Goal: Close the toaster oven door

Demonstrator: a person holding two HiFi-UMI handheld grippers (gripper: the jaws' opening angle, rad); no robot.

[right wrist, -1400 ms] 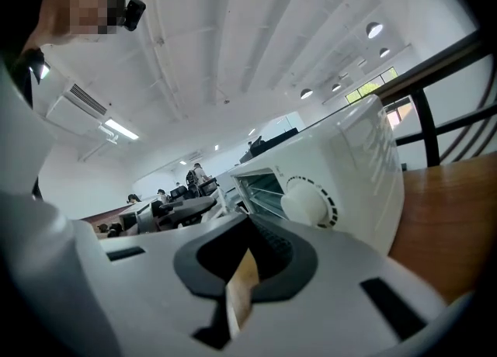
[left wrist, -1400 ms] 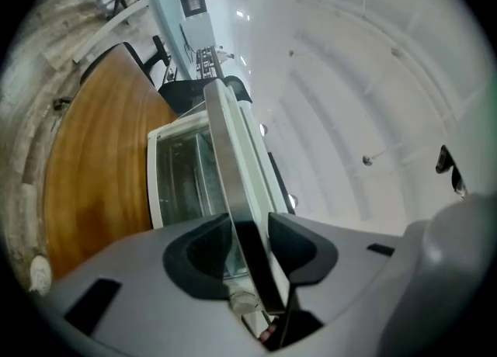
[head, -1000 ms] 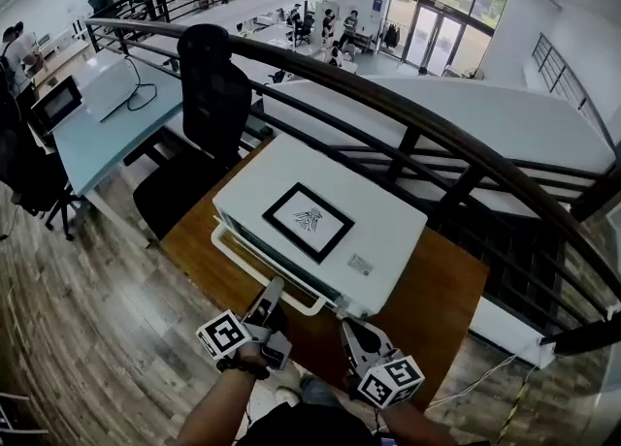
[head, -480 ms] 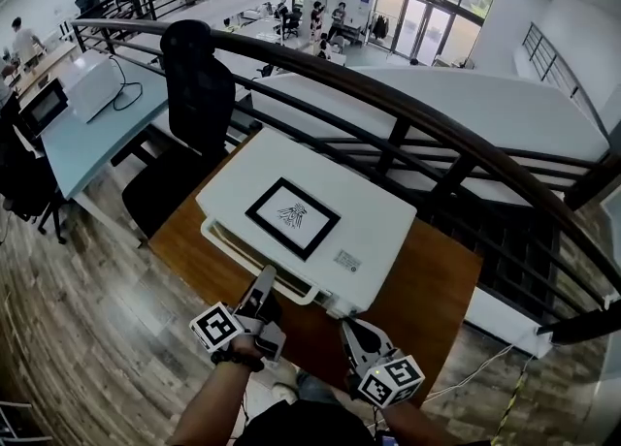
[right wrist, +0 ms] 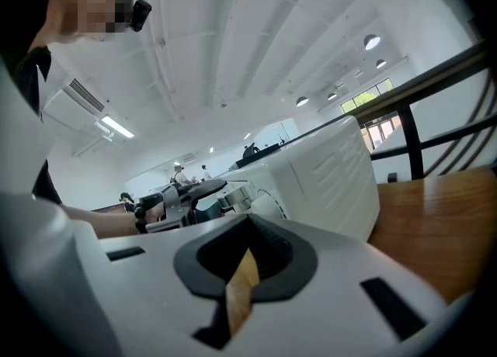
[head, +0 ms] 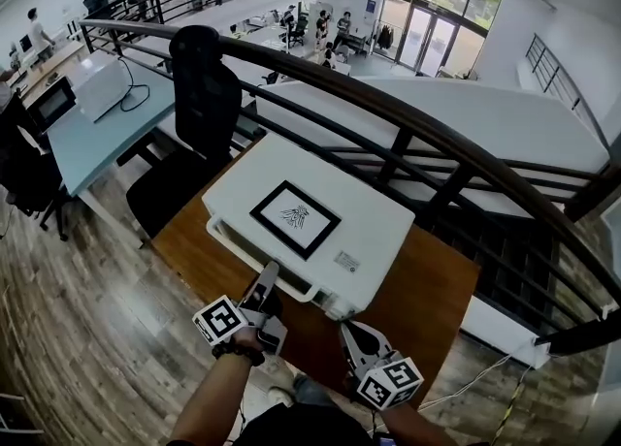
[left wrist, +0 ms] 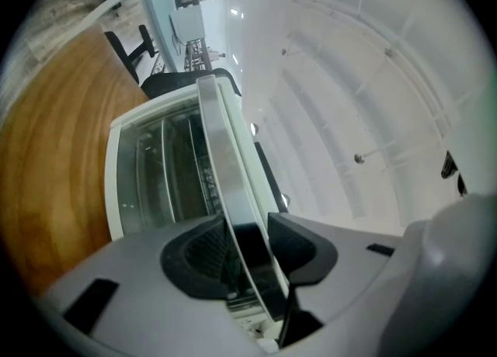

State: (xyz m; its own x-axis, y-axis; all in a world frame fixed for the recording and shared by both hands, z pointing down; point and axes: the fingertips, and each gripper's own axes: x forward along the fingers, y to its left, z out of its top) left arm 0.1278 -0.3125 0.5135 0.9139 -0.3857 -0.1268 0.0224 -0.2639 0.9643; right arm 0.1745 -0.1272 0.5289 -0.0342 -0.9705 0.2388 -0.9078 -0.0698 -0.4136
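Observation:
A white toaster oven (head: 310, 221) stands on a brown wooden table (head: 432, 289). Its glass door (left wrist: 167, 173) stands almost upright, close to the oven front. The long door handle (head: 233, 252) runs along the oven's near edge. My left gripper (head: 268, 277) is shut on that handle (left wrist: 221, 161), with the bar passing between its two dark pads (left wrist: 202, 251). My right gripper (head: 351, 330) hovers by the oven's front right corner, shut and holding nothing. In the right gripper view, that gripper (right wrist: 247, 248) points past the oven's side wall (right wrist: 326, 169).
A black curved railing (head: 437, 134) runs right behind the oven and table. A black office chair (head: 199, 85) stands at the table's far left corner. Wooden floor (head: 68, 318) lies left of the table edge. Bare tabletop shows to the right of the oven.
The door handle now sits closer to the oven front than a second ago, and my left gripper has moved forward with it. The right gripper has hardly moved.

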